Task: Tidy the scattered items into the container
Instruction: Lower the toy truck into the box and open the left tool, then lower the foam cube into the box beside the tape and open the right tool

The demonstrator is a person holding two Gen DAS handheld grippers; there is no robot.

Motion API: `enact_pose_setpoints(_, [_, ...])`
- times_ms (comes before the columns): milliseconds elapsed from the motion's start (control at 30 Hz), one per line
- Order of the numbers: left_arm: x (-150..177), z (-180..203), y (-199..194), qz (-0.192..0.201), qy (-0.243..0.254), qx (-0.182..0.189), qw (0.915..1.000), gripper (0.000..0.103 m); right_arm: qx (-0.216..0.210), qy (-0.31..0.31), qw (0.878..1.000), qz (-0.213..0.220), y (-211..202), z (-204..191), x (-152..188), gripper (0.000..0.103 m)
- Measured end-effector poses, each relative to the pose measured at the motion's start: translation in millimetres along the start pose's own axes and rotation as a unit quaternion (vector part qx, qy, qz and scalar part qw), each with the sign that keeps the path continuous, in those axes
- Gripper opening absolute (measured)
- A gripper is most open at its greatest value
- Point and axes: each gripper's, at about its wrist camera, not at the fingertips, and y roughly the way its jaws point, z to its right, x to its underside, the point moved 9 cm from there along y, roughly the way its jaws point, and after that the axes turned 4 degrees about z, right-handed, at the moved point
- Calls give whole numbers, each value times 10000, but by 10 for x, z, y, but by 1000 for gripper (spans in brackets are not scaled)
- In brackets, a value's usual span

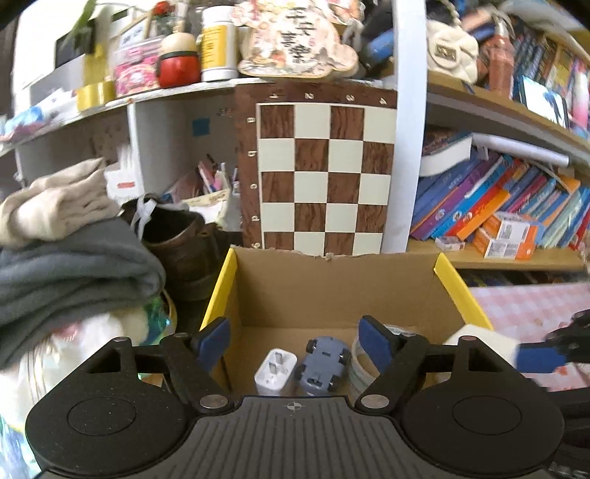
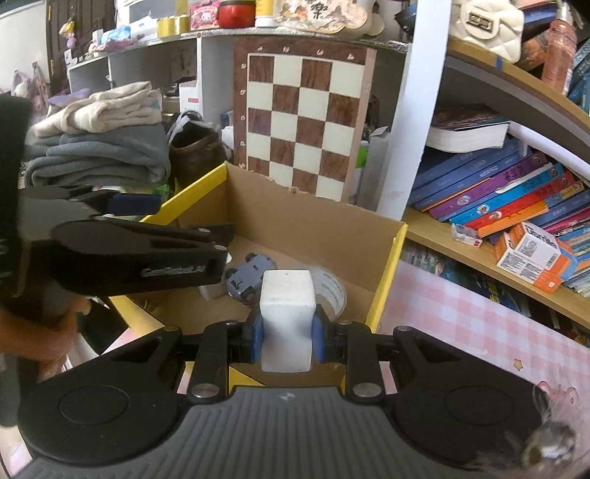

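Right tool (image 2: 287, 337) clamping white block (image 2: 287, 317), left-wrist view shows charger (image 1: 274, 370)

In the box (image 1: 332, 287) lie a plug (image 1: 274, 372), a toy car (image 1: 324, 364) to its right, then tape (image 1: 363, 363); a chessboard (image 1: 320, 173) stands behind.

A lived-in home room is shown. Crowded shelves (image 2: 479, 235) are packed with slanting books (image 2: 509, 191); a chessboard (image 1: 324, 177) is leaned against them. Folded blankets (image 2: 99, 154), a brown shoe (image 1: 180, 243) and a white quilted handbag (image 2: 486, 25) are stored about, and a pink checked cloth (image 2: 461, 324) is spread out.
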Motion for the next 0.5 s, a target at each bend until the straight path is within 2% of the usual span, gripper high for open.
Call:
enact_pose_setpoints(67, [47, -23, -71, 15, -268, 12, 9996, 86, -40, -119, 9999, -67, 49, -3, 11, 25])
enact_pose_setpoints(167, [130, -25, -151, -40, -508, 67, 9987, 87, -52, -335, 9993, -150, 120, 9, 15, 25])
enact_pose_setpoints(500, [176, -35, -267, -63, -379, -97, 9992, 88, -263, -159, 9984, -471, 285, 67, 112, 25])
